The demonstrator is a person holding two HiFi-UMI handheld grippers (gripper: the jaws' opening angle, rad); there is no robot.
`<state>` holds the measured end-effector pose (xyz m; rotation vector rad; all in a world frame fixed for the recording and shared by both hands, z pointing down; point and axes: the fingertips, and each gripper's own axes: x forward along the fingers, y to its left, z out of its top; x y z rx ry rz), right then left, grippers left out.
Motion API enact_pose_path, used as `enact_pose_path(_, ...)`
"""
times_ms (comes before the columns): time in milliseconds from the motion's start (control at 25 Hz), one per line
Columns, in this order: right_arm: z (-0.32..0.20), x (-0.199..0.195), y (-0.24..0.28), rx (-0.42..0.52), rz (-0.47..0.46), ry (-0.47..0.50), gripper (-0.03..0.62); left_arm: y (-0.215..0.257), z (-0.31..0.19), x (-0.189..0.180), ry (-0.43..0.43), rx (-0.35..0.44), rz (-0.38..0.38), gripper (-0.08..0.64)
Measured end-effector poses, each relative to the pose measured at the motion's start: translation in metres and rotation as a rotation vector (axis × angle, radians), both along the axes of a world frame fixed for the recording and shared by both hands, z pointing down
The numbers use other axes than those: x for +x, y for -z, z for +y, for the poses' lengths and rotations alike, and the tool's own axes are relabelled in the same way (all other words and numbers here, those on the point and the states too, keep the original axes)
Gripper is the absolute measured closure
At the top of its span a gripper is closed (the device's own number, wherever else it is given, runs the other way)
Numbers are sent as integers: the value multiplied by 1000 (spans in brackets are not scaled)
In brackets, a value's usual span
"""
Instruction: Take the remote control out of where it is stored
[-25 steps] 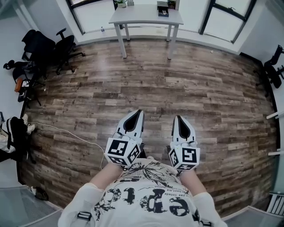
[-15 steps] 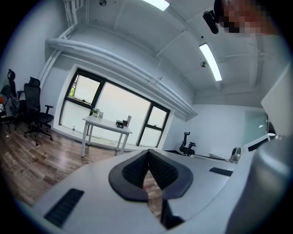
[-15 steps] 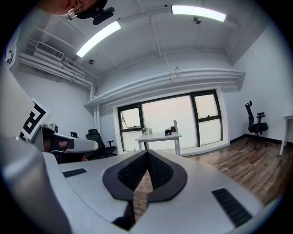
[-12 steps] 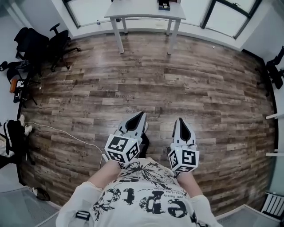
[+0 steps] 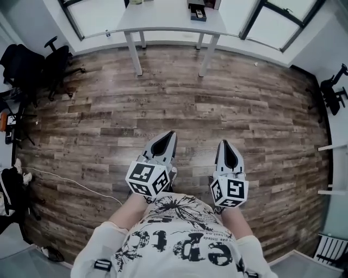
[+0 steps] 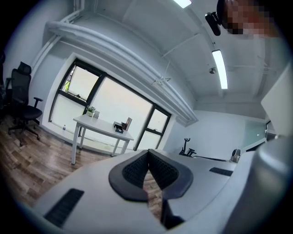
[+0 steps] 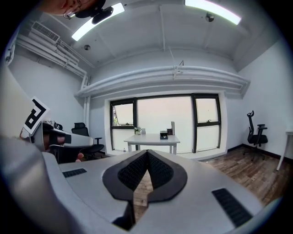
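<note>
I hold both grippers side by side in front of my body, above the wooden floor. My left gripper (image 5: 172, 133) (image 6: 147, 151) is shut with nothing between its dark pads. My right gripper (image 5: 224, 142) (image 7: 147, 151) is shut and empty too. Far ahead, by the windows, stands a white table (image 5: 163, 21) (image 6: 98, 125) (image 7: 153, 141). On it sits a small dark box (image 5: 197, 12) (image 6: 120, 127) (image 7: 164, 135) with upright items beside it. A remote control cannot be made out at this distance.
Black office chairs (image 5: 51, 62) and bags (image 5: 8, 195) crowd the left wall. A white cable (image 5: 70, 182) runs across the floor at the left. Another chair (image 5: 331, 87) stands at the right wall. A small plant (image 6: 90, 110) is on the table's left end.
The table has grown larger and slid up to the top edge of the head view, and the chairs have slid left. Both grippers stay shut in front of me.
</note>
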<state>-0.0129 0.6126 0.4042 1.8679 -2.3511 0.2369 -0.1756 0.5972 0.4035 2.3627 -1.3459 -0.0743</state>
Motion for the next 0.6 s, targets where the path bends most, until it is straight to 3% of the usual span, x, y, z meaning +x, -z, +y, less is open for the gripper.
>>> enact_pose_path(240,-65,-27,0,-24,28,1,591,-6,-77,-30,6,-30,-5,549)
enact_pose_path(600,-134,-7,-25,-79,18,6,591,-25,-145,-7,-4,-76,-15,549)
